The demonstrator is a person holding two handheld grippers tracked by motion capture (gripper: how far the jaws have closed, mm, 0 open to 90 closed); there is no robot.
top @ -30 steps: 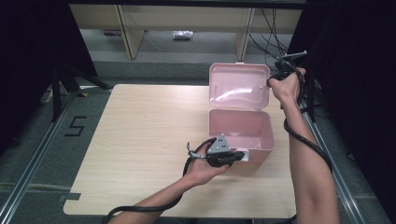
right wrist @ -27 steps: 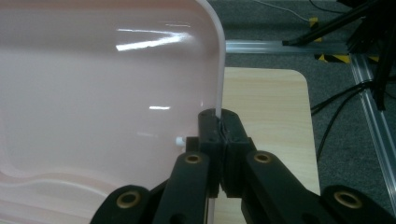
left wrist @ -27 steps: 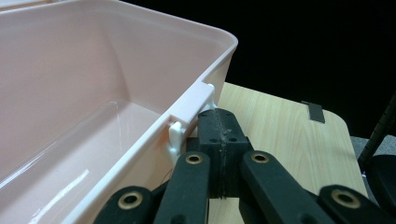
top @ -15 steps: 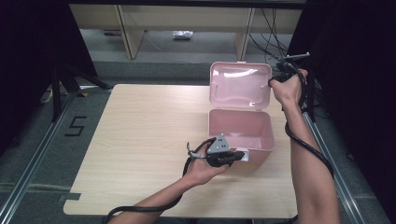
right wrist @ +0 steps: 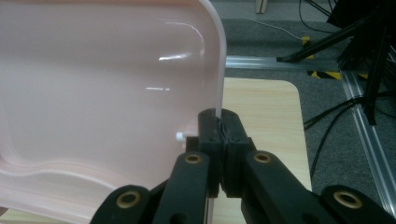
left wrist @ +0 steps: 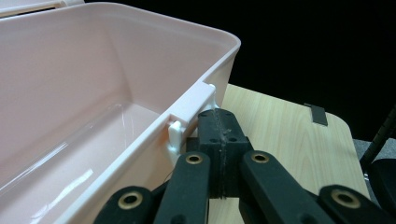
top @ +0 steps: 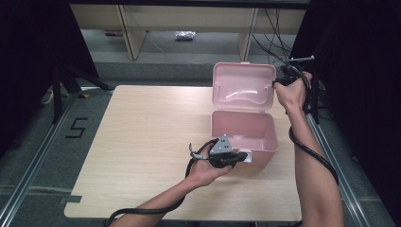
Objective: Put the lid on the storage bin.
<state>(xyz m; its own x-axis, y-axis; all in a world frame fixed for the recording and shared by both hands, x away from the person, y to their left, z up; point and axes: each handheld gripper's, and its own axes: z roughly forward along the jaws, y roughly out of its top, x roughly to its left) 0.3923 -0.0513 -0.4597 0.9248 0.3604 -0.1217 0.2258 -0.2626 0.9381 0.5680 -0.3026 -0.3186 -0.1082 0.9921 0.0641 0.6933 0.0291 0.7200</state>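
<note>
Pink plastic box (top: 243,132), rounded rectangular, sits on the pale wood-grain table (top: 142,142), right of centre in the high view; its pink hinged lid (top: 243,87) stands up open behind it.

Near: left gripper (top: 243,157) low centre of the high view, hand wrapped round the body, grey three-cornered plate on top. Tips lie against the box's front wall, by the white latch tab (left wrist: 191,109). In the left gripper view the jaws are pressed together, no gap, butted up just under that tab at the rim. Can't tell whether a sliver of the tab is pinched; the pads hide the contact point. Box interior looks bare where visible; the left part is cut off by the frame edge.

Far: right gripper (top: 275,84) upper right of the high view, mostly hidden by the hand and cable, tips at the lid's right edge. In the right gripper view the jaws are clamped on the thin lid edge, which runs down between the pads. Small white nub (right wrist: 180,136) on the lid just left of the pads. Lid's lower left is cut off by the frame.

Table's near edge is partly cropped at the bottom of the high view.
</note>
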